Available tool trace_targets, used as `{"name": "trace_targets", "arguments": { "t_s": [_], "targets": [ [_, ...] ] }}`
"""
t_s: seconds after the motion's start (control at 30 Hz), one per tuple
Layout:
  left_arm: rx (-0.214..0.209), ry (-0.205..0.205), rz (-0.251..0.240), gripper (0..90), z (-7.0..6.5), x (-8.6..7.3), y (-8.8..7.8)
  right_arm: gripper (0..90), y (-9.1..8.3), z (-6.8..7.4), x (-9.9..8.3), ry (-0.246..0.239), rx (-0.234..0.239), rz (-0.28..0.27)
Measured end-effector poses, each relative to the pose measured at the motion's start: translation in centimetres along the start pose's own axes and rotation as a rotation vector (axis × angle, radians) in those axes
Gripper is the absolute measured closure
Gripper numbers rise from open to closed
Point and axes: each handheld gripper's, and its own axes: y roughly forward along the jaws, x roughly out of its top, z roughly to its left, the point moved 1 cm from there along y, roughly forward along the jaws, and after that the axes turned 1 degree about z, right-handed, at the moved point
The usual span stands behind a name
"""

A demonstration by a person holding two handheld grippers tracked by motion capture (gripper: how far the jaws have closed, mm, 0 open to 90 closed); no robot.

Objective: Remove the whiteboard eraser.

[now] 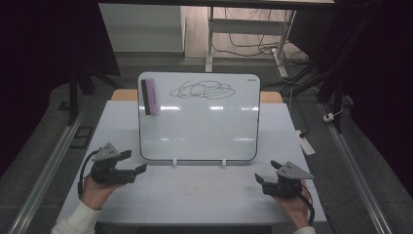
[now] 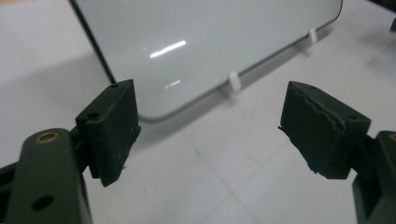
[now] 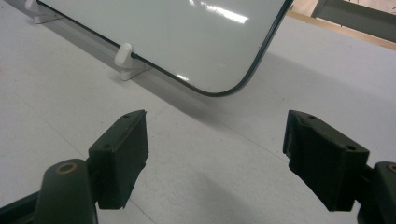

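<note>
- Dim room behind; desk legs and loose cables at upper centre of the high view; a white table fills the lower half, bare along its near strip.
- Whiteboard stands at mid-frame, propped near upright on two small white feet; it leans back slightly, presumably so its face meets the person and both hands.
- Scribble in black loops lies across the board's upper centre; judged the mark to be wiped.
- Eraser, purple with a dark edge, clings upright to the board's upper left, just beside the scribble but apart from it; it sits high on the face, probably held by a magnet, clear of the writing.
- Left gripper at lower left of the high view, held in a hand with a white sleeve; jaws stand wide apart, nothing between them; it hangs near the board's lower left corner, not touching it; in the left gripper view the board's bottom edge lies beyond the pads.
- Right gripper at lower right, jaws likewise spread and empty; in the right gripper view the board's rounded corner shows ahead, apart from the jaws.
- Judgement: work not yet begun; the eraser is untouched; the left gripper is the nearer to it and would need to rise to the upper left.
</note>
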Motion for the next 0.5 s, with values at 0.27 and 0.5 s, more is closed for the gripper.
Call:
{"name": "trace_targets", "arguments": {
  "t_s": [0.27, 0.5],
  "targets": [
    [0.015, -0.006, -0.052, 21.6, 1.1, 6.1, -0.6, 21.8, 0.1, 0.1, -0.1, -0.002, 0.0, 0.006],
    [0.068, -0.031, -0.099, 25.4, 2.7, 10.4, 0.1, 21.8, 0.1, 0.2, -0.1, -0.005, -0.003, 0.01]
  ]
}}
